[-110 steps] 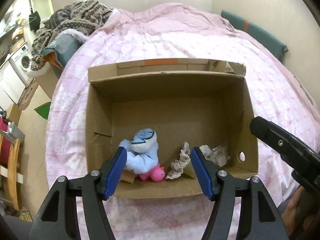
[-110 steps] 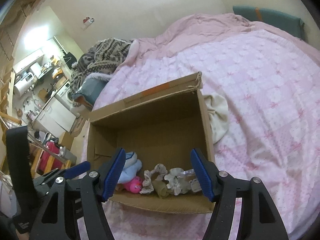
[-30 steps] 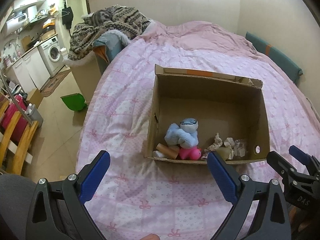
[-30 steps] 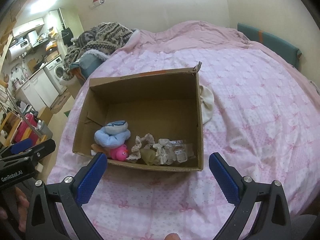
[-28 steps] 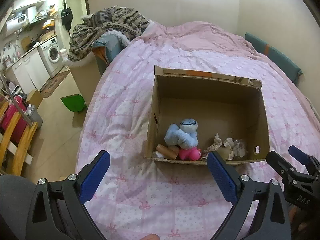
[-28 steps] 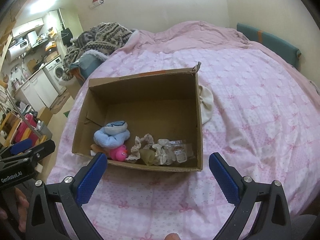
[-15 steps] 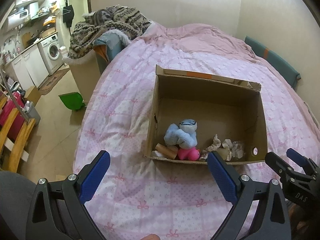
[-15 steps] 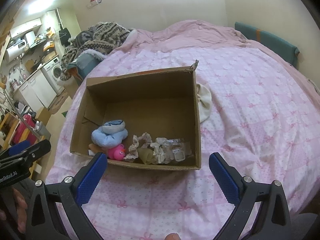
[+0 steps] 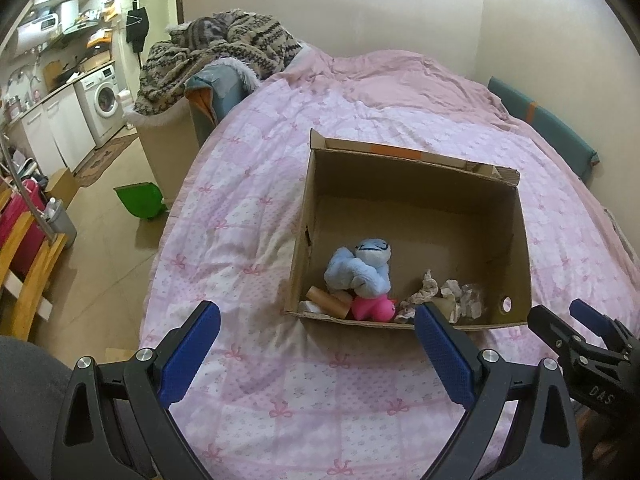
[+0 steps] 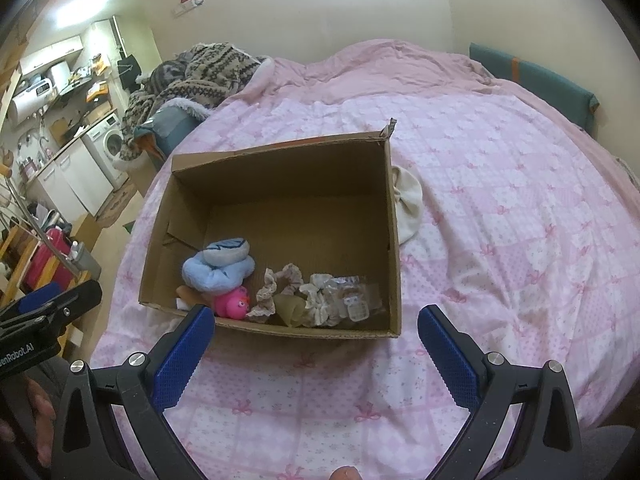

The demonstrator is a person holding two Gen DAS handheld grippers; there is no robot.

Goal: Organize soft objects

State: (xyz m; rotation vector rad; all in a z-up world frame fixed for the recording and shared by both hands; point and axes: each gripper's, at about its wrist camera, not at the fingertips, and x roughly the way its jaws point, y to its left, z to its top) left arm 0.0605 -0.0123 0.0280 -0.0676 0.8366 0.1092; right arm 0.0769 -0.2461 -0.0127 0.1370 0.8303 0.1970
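Open cardboard box (image 10: 394, 240) on the pink quilt, soft things bunched along its near wall — blue plush toy (image 10: 218, 266) at left, pink plush (image 10: 232, 304) just below it, lace scrunchies (image 10: 280, 288) to the right — cream cloth (image 10: 408, 204) outside, touching the right wall

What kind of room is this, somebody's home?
Most likely a small studio flat. A bed with a pink quilt fills the room, and a washing machine under a kitchen counter stands beside it. A cardboard box of soft toys sits on the bed.

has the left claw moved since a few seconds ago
Yes. The left claw has pulled back from the cardboard box over the bedspread, jaws wider.
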